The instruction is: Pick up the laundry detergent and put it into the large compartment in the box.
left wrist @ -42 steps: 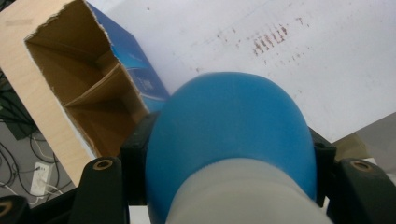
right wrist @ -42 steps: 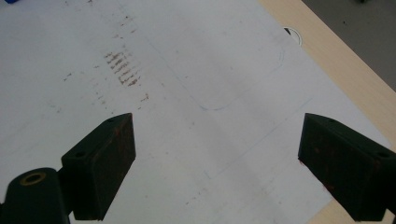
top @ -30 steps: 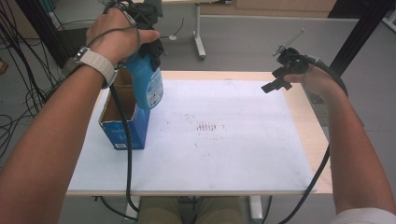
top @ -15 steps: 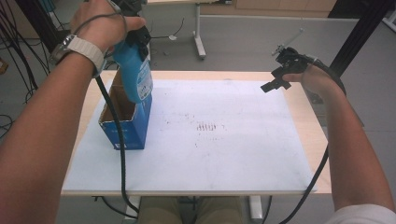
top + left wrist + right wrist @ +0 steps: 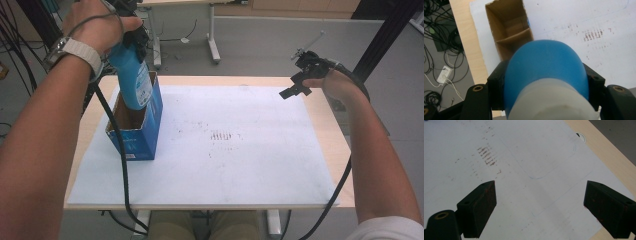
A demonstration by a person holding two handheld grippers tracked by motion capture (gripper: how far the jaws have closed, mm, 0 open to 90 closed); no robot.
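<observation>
1. Right now my left fingers (image 5: 134, 42) are clamped on the blue bottle (image 5: 134, 80) near its pale cap end, holding it tilted above the open top of the blue cardboard box (image 5: 137, 131), which stands at the left of the white sheet (image 5: 250, 165) on the counter (image 5: 337, 135).
2. By my judgement the job is roughly half done: the bottle's lower end sits at the box mouth, neither seated inside nor carried clear. Whether it is going in or coming out, I cannot tell from this instant.
3. My right fingers (image 5: 540, 207) stand wide apart with nothing between them, hovering over the far right of the sheet, well apart from the box.
4. My left gripper view looks past the bottle into the box: brown inside, a cardboard divider (image 5: 514, 40) across it, no other contents visible. The high view gives only the near inner wall.
5. The right gripper view picks up dark smudges (image 5: 487, 156) and faint pencilled outlines on the sheet.
</observation>
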